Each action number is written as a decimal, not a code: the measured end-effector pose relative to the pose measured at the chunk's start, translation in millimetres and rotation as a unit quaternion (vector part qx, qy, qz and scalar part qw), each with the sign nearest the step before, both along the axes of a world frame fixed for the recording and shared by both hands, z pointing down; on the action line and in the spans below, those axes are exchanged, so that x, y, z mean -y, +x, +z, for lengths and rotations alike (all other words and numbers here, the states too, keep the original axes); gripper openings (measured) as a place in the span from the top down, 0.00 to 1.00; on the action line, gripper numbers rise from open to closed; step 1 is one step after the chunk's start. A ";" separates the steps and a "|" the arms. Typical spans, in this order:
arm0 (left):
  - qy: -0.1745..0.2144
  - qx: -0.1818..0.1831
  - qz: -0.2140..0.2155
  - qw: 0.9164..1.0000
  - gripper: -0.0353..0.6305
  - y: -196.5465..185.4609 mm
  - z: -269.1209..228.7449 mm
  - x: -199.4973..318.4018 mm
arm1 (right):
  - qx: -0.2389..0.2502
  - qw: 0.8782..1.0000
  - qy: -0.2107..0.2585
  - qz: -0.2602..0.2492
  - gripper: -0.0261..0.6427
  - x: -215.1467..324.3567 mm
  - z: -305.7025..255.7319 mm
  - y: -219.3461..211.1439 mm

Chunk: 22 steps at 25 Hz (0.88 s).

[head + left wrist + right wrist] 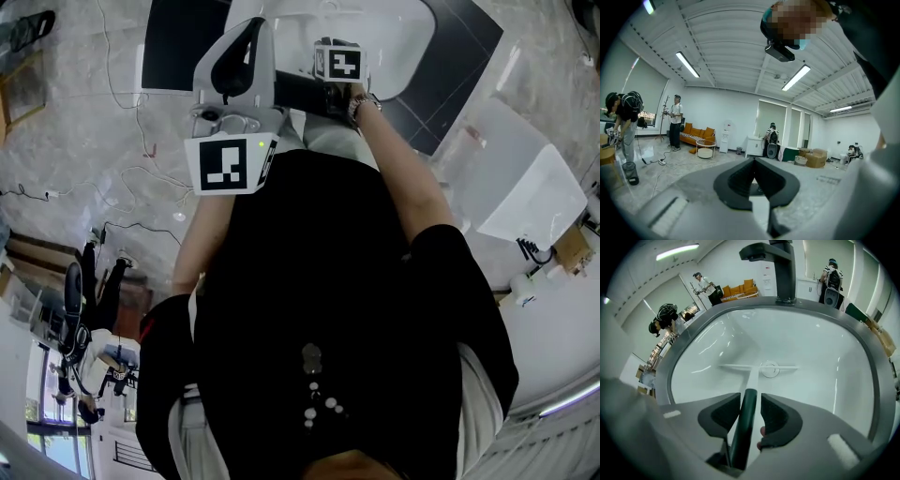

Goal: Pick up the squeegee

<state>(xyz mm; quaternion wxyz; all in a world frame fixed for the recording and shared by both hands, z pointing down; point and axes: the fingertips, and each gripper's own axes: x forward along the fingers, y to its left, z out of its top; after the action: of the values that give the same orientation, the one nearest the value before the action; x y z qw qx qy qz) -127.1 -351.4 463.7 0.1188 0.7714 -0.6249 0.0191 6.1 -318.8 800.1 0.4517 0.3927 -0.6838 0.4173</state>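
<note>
Open marble floor (pixel 689 161) spreads beyond the left gripper (pixel 753 160), held about level, its jaws closed together on nothing. Rightward, the white sink (pixel 825 352) walls in the right gripper (pixel 750 395), which is tipped steeply down. Its jaws stand apart around the squeegee (pixel 744 427)'s dark green handle, and the blade lies by the drain (pixel 769 369).

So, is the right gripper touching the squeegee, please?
Cannot tell. The right gripper view shows the squeegee handle between the right gripper's open jaws, clear on one side, seemingly flush on the other.
</note>
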 end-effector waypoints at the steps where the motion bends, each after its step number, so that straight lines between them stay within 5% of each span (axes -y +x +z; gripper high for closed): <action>1: 0.000 0.000 -0.001 1.000 0.94 -0.6 0.6 0.4 | -0.003 1.000 -0.002 -0.003 0.75 -1.0 1.4 0.9; 22: -0.002 -0.004 -0.002 1.000 0.94 0.5 1.8 -7.8 | -0.017 1.000 -0.013 0.003 0.82 -8.2 8.2 6.0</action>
<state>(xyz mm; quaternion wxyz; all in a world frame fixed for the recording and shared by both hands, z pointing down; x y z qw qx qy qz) -126.6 -343.6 465.6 0.1229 0.7702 -0.6256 0.0169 12.0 -310.6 808.3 0.4672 0.3958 -0.6692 0.4210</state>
